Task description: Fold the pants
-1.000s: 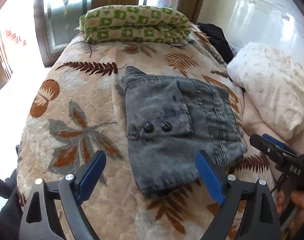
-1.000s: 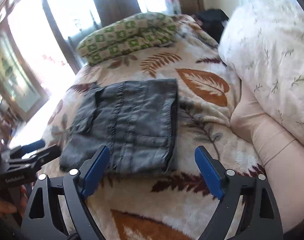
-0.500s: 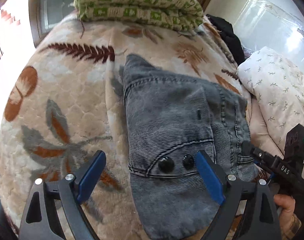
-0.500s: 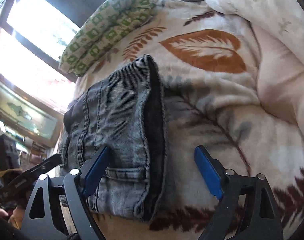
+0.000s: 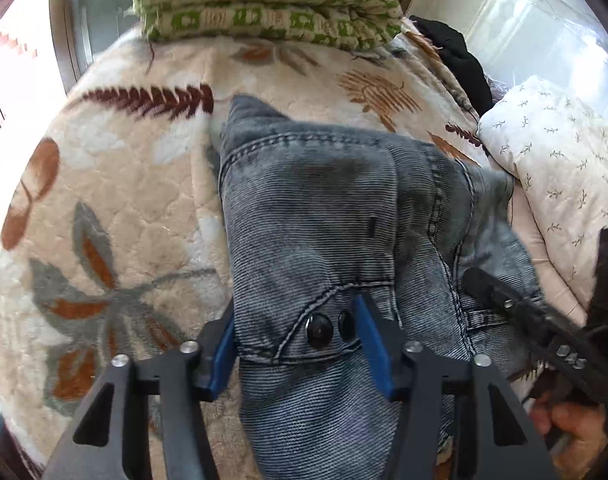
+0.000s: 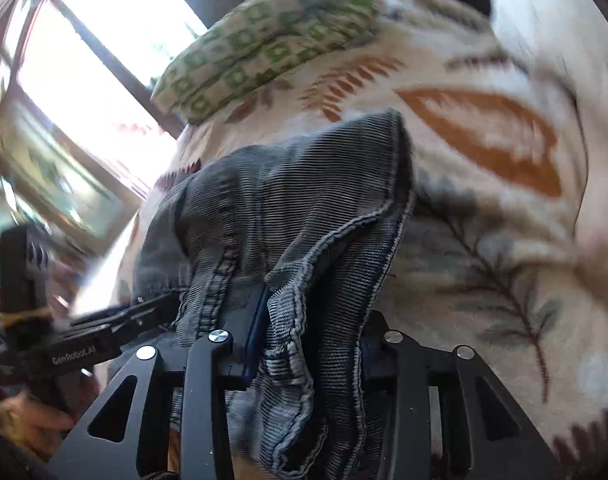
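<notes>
The folded grey denim pants (image 5: 323,216) lie on the leaf-patterned blanket (image 5: 116,208). My left gripper (image 5: 296,340) has its blue pads closed in on the near edge of the pants, around the pocket flap with two dark buttons (image 5: 319,327). My right gripper (image 6: 304,328) is shut on the bunched right edge of the pants (image 6: 311,216), which rises off the blanket. In the left wrist view the right gripper (image 5: 519,316) sits at the pants' right edge. The left gripper's body (image 6: 104,340) shows at the left of the right wrist view.
A folded green-and-white checked quilt (image 5: 264,4) lies at the far end of the bed. A white floral pillow (image 5: 559,160) and dark clothing (image 5: 459,60) lie to the right. Windows stand behind and to the left of the bed.
Both grippers moved forward onto the near edge of the pants and closed from wide open. The right edge of the pants is now bunched and lifted.
</notes>
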Action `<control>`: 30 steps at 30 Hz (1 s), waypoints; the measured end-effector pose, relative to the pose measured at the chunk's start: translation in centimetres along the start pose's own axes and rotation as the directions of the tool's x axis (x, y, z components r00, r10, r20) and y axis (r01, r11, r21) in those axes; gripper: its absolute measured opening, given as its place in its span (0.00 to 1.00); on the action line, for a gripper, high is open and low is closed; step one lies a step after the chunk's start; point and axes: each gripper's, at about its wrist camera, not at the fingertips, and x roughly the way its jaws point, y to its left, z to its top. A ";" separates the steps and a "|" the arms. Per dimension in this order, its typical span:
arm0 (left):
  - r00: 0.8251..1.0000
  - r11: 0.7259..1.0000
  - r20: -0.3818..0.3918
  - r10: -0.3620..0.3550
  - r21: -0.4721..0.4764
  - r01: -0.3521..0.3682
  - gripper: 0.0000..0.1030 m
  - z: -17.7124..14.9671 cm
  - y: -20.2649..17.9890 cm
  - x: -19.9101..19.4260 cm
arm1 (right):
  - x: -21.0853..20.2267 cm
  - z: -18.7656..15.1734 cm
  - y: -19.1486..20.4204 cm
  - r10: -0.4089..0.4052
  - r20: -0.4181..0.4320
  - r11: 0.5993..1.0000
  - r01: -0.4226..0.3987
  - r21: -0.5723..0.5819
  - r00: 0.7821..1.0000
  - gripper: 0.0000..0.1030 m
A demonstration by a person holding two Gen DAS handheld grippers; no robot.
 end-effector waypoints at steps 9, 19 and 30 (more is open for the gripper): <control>0.997 1.000 0.083 0.005 0.018 -0.007 0.45 1.0 0.2 -3.7 | -3.7 2.0 4.3 0.059 0.109 0.996 -0.051 -0.075 0.992 0.28; 0.987 0.998 0.157 0.027 0.059 -0.037 0.45 7.3 -0.6 -5.1 | -3.4 8.4 6.1 0.056 0.167 0.991 -0.035 -0.129 0.984 0.28; 0.983 0.996 0.166 0.076 0.026 -0.081 0.45 14.9 1.4 0.7 | 3.9 15.1 4.3 0.014 0.176 0.989 0.012 -0.149 0.984 0.28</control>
